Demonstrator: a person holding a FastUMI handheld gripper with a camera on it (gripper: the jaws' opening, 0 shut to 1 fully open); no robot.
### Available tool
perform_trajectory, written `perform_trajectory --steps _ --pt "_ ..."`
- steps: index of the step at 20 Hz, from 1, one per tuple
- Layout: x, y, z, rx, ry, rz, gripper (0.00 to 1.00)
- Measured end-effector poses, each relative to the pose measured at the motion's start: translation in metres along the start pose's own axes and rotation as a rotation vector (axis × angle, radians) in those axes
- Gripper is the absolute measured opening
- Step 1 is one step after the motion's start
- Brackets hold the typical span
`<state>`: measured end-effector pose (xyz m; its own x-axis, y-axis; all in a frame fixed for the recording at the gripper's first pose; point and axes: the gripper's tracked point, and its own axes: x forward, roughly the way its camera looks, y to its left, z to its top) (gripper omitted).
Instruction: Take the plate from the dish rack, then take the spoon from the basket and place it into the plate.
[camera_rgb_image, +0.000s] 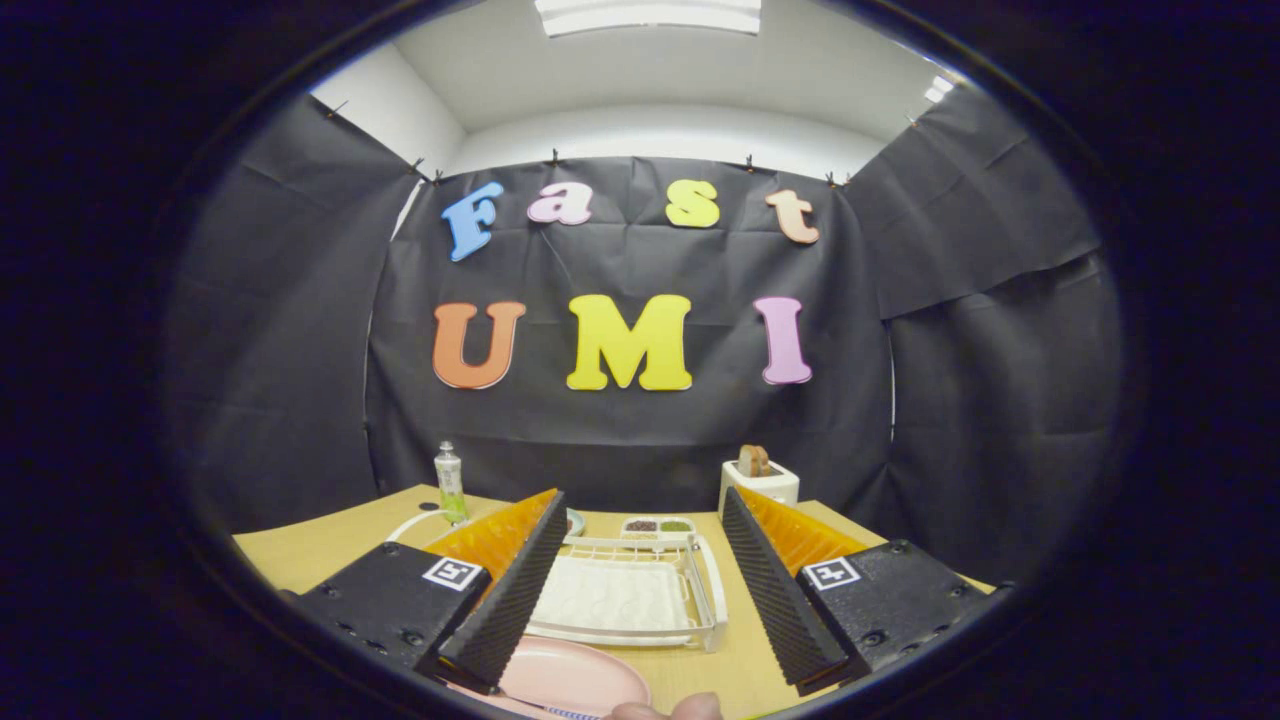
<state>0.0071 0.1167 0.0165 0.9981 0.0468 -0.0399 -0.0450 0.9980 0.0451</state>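
Observation:
My gripper (640, 498) is open, its fingers spread wide with nothing between them. A pink plate (575, 672) lies flat on the wooden table (320, 550), close under the left finger (505, 590) and partly hidden by it. On the plate's near rim shows a thin striped end (572, 712), perhaps the spoon's handle; I cannot tell for sure. Beyond the plate, between the fingers, stands a white wire rack (625, 598) with a ribbed white tray and nothing standing in it.
A person's fingertips (668, 708) show at the near edge beside the plate. Behind the rack sit a small two-part dish (657, 525) of brown and green bits, a white toaster (758, 482) with bread, and a green bottle (450, 483) with a white cable (412, 523).

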Motion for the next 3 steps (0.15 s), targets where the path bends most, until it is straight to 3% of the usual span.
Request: perform_trajectory --steps 3 --pt "-0.0044 -0.0045 0.0009 0.004 -0.006 -0.008 1.00"
